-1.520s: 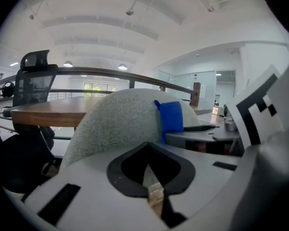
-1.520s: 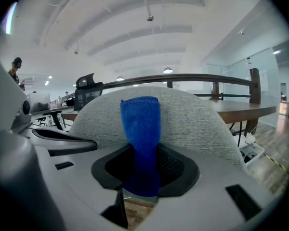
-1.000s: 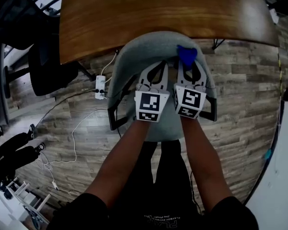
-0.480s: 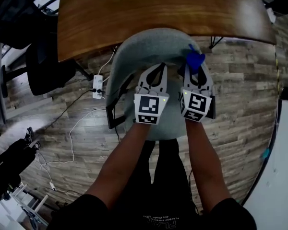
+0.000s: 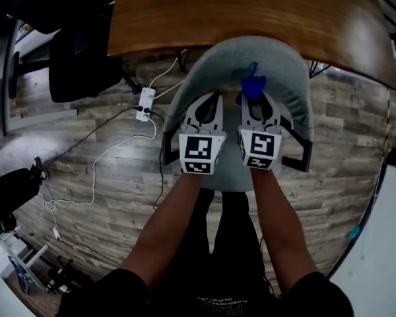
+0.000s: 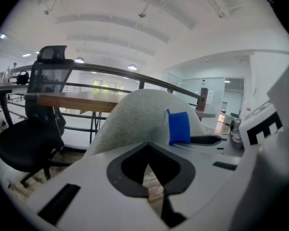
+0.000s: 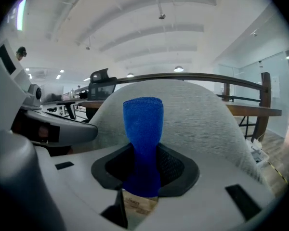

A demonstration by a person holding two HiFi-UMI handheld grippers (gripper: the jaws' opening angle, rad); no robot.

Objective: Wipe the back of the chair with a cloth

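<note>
A grey fabric chair [image 5: 218,61] stands below me, its curved back [image 7: 202,114] rising just beyond both grippers. My right gripper [image 5: 252,99] is shut on a blue cloth [image 5: 253,84], which sticks up from the jaws in a folded roll [image 7: 143,129] in front of the chair back's middle. My left gripper [image 5: 216,98] hovers beside it on the left, jaws shut with nothing between them [image 6: 147,146]. In the left gripper view the blue cloth [image 6: 179,127] shows against the grey chair back [image 6: 135,114].
A wooden table [image 5: 251,8] lies right beyond the chair. The chair's black armrests [image 5: 305,152] flank the grippers. A black office chair [image 5: 79,58] stands at the left, and a white power strip [image 5: 145,104] with loose cables lies on the plank floor.
The right gripper with the cloth has moved left, from the right part of the chair back toward its middle. The left gripper has kept beside it. The head view has shifted.
</note>
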